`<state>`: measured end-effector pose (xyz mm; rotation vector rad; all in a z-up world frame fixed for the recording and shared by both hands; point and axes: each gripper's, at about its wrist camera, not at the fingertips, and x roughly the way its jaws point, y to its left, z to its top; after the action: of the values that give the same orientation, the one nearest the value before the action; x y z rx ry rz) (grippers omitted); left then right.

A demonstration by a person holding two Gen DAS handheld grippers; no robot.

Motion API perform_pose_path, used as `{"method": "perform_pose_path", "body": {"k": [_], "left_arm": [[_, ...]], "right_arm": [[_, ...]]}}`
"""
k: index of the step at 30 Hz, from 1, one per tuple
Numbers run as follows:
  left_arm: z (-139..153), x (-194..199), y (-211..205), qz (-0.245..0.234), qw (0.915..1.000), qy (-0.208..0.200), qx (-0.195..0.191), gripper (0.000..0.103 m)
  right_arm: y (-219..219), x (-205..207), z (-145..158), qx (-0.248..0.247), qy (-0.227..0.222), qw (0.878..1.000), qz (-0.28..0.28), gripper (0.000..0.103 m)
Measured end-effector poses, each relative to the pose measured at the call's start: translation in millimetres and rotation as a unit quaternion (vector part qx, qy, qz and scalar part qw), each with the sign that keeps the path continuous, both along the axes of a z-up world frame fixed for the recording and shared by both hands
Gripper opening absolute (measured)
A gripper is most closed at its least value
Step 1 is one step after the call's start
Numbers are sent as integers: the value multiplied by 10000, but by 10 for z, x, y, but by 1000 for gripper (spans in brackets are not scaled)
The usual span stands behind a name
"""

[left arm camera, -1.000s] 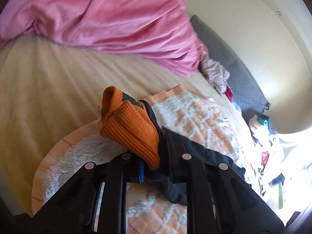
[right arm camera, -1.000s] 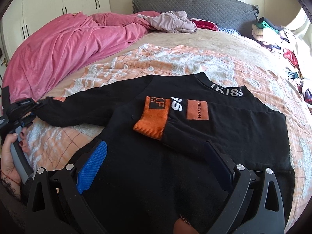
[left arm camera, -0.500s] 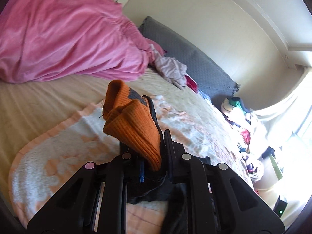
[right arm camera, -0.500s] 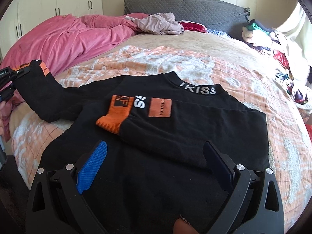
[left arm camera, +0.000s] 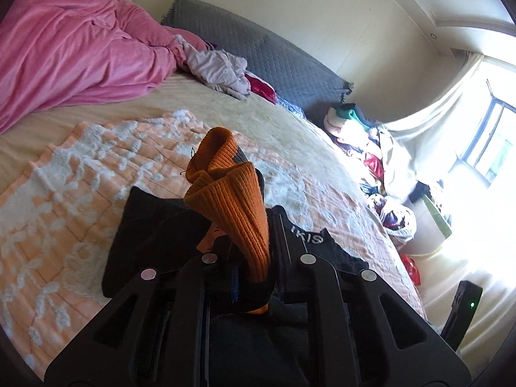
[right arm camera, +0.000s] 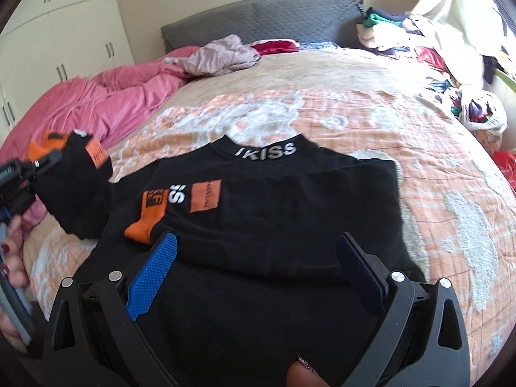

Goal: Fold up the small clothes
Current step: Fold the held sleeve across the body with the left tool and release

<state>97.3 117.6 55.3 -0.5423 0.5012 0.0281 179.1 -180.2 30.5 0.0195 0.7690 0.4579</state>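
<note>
A black sweatshirt [right arm camera: 290, 213] with orange patches and an "IKISS" collar lies flat on the orange-and-white blanket [right arm camera: 419, 167]. One sleeve, with an orange cuff [right arm camera: 142, 229], is folded across its chest. My left gripper [left arm camera: 254, 274] is shut on the other sleeve's orange ribbed cuff [left arm camera: 232, 206], held up above the shirt's left side; that lifted sleeve [right arm camera: 74, 193] also shows at the left of the right wrist view, with the left gripper [right arm camera: 42, 163] clamped on it. My right gripper [right arm camera: 258, 251] hovers open over the shirt's lower part, nothing between its blue pads [right arm camera: 154, 271].
A pink duvet [left arm camera: 71, 54] is bunched at the bed's far left. A grey headboard cushion [right arm camera: 258, 19] and crumpled lilac and red clothes [right arm camera: 225, 54] lie at the head. A heap of mixed laundry [left arm camera: 371, 148] sits off the right side near the window.
My left gripper has carried the orange cuff up and inward, from out over the blanket's edge to above the shirt. The right gripper has drifted a little over the shirt, still open.
</note>
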Motion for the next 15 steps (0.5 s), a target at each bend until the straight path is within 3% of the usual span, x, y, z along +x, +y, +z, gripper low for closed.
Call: {"method": "perform_pose_path", "body": {"k": [15], "left_arm": [[-438,465,-878,-1138,9905,725,256,9]], "right_arm": [[-704,200,133,487,87,9956,-801,98]]}}
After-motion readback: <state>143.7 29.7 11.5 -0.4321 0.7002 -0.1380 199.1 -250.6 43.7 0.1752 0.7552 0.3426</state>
